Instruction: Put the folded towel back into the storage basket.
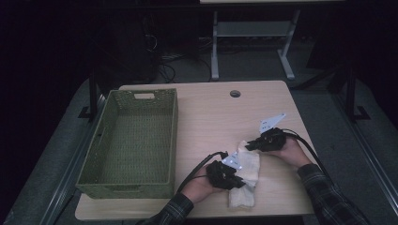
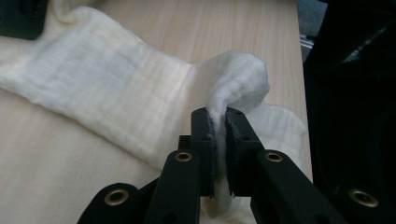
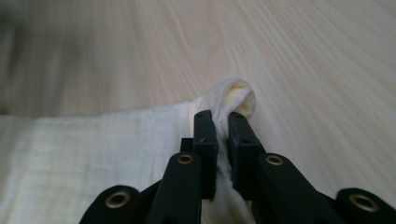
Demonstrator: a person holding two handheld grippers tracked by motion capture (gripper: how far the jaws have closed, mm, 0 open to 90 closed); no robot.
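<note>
A green basket [image 1: 129, 140] stands at the tabletop's [image 1: 211, 112] left. Right of it lies the cream cloth [image 1: 246, 171], its near edge clenched in the left tool [image 1: 237, 180]. The right tool [image 1: 248, 144] grips a bunched fold at the cloth's far corner

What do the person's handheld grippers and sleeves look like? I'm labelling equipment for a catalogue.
Both the left gripper and the right gripper are black, each with two flat jaws on linkage arms joined by brass-ringed pivots. A grey three-cornered plate tops each. A black cable trails from each. The sleeves are dark plaid.
</note>
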